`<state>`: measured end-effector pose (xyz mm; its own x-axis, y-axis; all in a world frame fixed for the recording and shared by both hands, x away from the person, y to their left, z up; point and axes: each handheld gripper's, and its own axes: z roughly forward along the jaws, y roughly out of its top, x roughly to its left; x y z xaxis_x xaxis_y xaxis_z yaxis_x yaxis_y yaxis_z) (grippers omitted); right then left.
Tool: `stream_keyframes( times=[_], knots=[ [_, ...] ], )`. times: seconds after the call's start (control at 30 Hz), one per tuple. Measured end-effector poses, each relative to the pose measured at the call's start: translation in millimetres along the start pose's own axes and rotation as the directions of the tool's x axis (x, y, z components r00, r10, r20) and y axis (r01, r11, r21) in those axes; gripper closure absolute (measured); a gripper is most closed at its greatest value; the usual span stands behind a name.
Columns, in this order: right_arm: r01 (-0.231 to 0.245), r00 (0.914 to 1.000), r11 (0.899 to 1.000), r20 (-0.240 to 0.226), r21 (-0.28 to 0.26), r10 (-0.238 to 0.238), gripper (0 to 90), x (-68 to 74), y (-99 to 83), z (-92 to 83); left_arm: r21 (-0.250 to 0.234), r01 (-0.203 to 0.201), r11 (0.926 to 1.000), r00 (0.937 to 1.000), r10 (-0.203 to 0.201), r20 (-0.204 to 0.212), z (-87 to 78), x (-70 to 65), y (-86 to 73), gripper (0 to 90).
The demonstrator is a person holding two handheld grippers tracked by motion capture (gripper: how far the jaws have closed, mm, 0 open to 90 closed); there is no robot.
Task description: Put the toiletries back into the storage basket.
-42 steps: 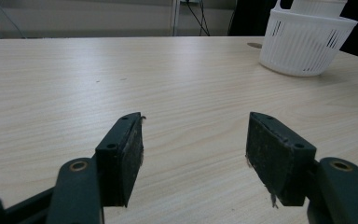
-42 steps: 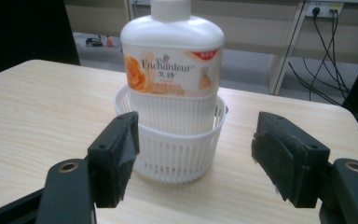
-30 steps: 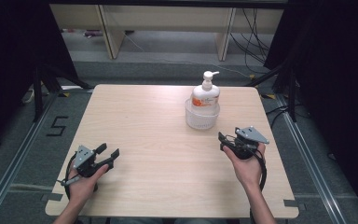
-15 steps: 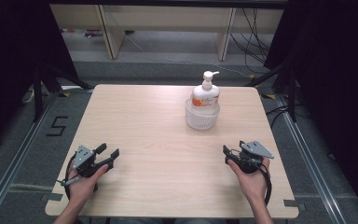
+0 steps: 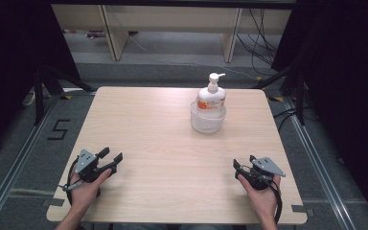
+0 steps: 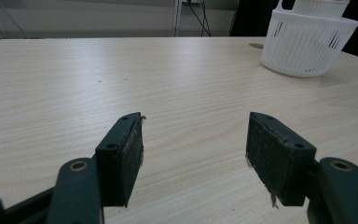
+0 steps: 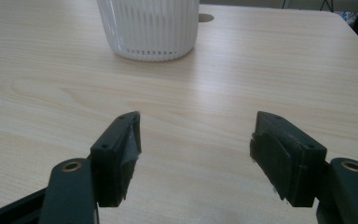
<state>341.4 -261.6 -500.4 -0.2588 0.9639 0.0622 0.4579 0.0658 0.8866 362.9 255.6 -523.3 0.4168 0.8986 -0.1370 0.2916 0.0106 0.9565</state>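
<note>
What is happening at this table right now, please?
A person sits at a wooden table with a gripper in each hand. The left gripper and the right gripper rest near the front edge, both with jaws open and holding nothing. Toward the back, a pump bottle stands inside a white basket. Nothing is being handled at this moment.

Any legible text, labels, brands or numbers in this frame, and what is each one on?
"5": dark figure marked on the grey floor, left of the table.
Orange label on the pump bottle, which stands in the white basket: print too small and blurred to read.
Nothing else legible.
</note>
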Motion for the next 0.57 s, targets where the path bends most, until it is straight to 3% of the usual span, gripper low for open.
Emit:
stream_keyframes(
  times=[0.03, 0.07, 0.17, 0.2, 0.3, 0.4, 0.43, 0.47, 0.5, 0.53, 0.57],
  knots=[
    [0.026, 0.9996, 0.999, 0.005, -0.02, -0.026, 33.5, -1.3, -1.8, 0.3, 0.0, 0.0, 1.0, 1.0, 0.0, 0.0, 0.1, -0.1, 0.0, 35.7],
    [0.01, 0.9999, 0.999, -0.012, -0.042, -0.01, 33.7, 0.0, -5.0, 2.0, 0.003, -0.002, 1.0, 1.0, 0.002, 0.001, -0.1, 0.0, 0.0, 35.7],
    [-0.007, 0.9999, 1.0, 0.008, -0.031, 0.007, 33.6, 2.2, -6.1, -0.1, 0.0, 0.0, 1.0, 1.0, 0.0, 0.002, 0.0, 0.0, 0.0, 35.7],
    [-0.003, 1.0, 0.998, -0.003, -0.062, 0.003, 33.8, 2.6, -5.9, 1.6, 0.001, 0.001, 1.0, 1.0, -0.001, 0.002, 0.0, 0.1, 0.0, 35.7],
    [0.017, 0.9998, 0.998, 0.006, -0.067, -0.016, 33.7, 2.8, -6.2, 1.4, 0.001, 0.002, 1.0, 1.0, -0.002, 0.005, 0.2, 0.1, 0.0, 35.6],
    [-0.017, 0.9998, 0.999, 0.005, -0.039, 0.017, 33.6, 5.6, -6.7, -0.4, 0.003, 0.002, 1.0, 1.0, -0.002, 0.006, 0.3, 0.2, 0.1, 35.7],
    [-0.013, 0.9999, 0.999, 0.006, -0.042, 0.013, 33.6, 5.3, -7.0, -0.2, 0.003, 0.001, 1.0, 1.0, -0.001, 0.006, 0.4, 0.3, 0.1, 35.7],
    [0.027, 0.9995, 0.997, 0.015, -0.067, -0.026, 33.6, 2.3, -7.1, 1.0, 0.003, 0.002, 1.0, 1.0, -0.002, 0.007, 0.4, 0.3, 0.1, 35.7],
    [0.021, 0.9997, 0.998, 0.012, -0.066, -0.02, 33.5, 2.5, -7.3, 0.4, 0.004, 0.002, 1.0, 1.0, -0.002, 0.007, 0.4, 0.5, 0.2, 35.7],
    [-0.033, 0.9994, 0.998, 0.005, -0.048, 0.033, 33.5, 6.0, -7.8, -0.8, 0.004, 0.003, 1.0, 1.0, -0.003, 0.007, 0.5, 0.5, 0.2, 35.7],
    [-0.02, 0.9998, 0.999, 0.005, -0.049, 0.02, 33.5, 5.0, -7.6, -0.6, 0.005, 0.003, 1.0, 1.0, -0.003, 0.007, 0.5, 0.6, 0.2, 35.7]
  ],
)
